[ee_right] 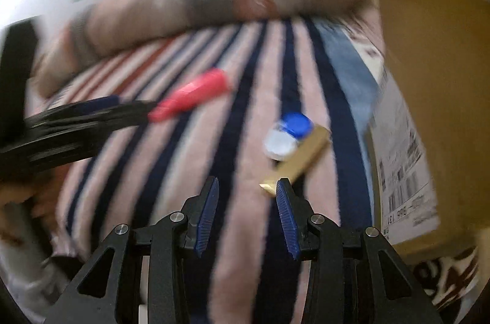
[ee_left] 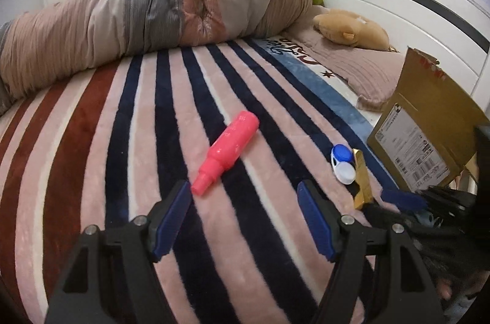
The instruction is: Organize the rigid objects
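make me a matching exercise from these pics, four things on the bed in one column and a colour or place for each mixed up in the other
Things
1. spray bottle
2. contact lens case
3. plush toy
4. cardboard box

Descriptions
A. tan, lying near the white headboard
B. pink, on its side on the striped blanket, just ahead of the left tool
C. brown, bearing a shipping label, at the blanket's right edge
D. one blue cap and one white cap, touching the gold bar

Pairs: 1-B, 2-D, 3-A, 4-C
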